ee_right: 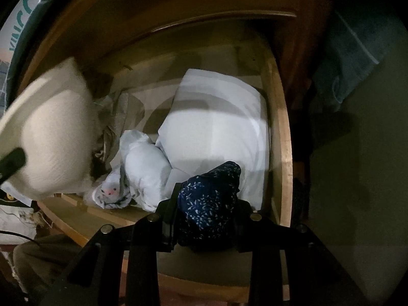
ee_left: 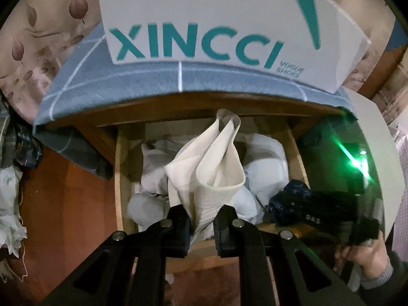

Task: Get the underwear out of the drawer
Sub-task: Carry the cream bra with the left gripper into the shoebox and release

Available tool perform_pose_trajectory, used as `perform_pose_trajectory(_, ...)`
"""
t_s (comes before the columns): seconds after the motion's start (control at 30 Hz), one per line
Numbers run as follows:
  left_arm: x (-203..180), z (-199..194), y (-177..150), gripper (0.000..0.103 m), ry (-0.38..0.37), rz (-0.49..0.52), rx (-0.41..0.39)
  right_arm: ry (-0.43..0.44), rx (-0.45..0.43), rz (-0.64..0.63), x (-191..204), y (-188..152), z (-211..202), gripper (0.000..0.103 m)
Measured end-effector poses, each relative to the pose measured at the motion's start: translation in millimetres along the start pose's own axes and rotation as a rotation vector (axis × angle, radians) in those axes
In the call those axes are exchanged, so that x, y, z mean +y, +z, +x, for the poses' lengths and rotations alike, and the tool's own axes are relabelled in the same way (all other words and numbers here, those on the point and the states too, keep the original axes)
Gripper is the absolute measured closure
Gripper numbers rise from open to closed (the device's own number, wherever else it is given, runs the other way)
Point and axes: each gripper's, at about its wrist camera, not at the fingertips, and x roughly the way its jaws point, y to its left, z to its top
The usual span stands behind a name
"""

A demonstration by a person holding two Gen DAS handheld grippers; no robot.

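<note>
Grippers clamp garments above the drawer [ee_left: 119, 178]: left gripper [ee_left: 202, 225] cream underwear [ee_left: 211, 168], right gripper [ee_right: 206, 216] navy speckled piece [ee_right: 211, 196]; lift both clear of the near rim.

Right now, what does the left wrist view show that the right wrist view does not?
Only the left wrist view shows the blue checked cloth and a hand. Only the right wrist view shows the small pink-faced garment. Both show the cream underwear, the dark blue speckled underwear, the white bundles and the drawer.
</note>
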Motion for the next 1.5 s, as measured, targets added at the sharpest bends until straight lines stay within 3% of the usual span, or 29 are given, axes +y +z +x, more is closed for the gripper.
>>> perform_pose_trajectory(0.37,0.0,-76.7,17.1,0.095,-0.011,0.05,-0.137,-0.017,-0.011,0.011,0.8,-0.4,0.7,0.074)
perform_pose_trajectory(0.53,-0.1,-82.9,27.0,0.097,-0.004,0.049,-0.141,-0.012,-0.01,0.016,-2.0,-0.9,0.1,0.074)
perform_pose_trajectory(0.73,-3.2,-98.6,34.5,0.097,-0.048,0.044,-0.146,-0.001,-0.001,0.033,-6.5,-0.8,0.6,0.073)
perform_pose_trajectory(1.03,-17.1,-174.6,54.1,0.097,-0.078,0.089,-0.235,-0.003,0.015,0.031,-5.4,-0.3,3.4,0.073)
perform_pose_trajectory(1.23,-28.1,-247.1,90.5,0.097,-0.091,0.12,-0.342,-0.01,0.016,0.022,-3.4,0.8,3.7,0.073)
perform_pose_trajectory(1.33,-32.8,-282.2,125.3,0.097,-0.089,0.126,-0.399,-0.013,0.017,0.018,-2.7,1.0,4.9,0.073)
perform_pose_trajectory(1.5,-36.7,-313.3,180.2,0.097,-0.011,0.13,-0.502,-0.014,0.019,0.019,-3.3,0.9,6.1,0.073)
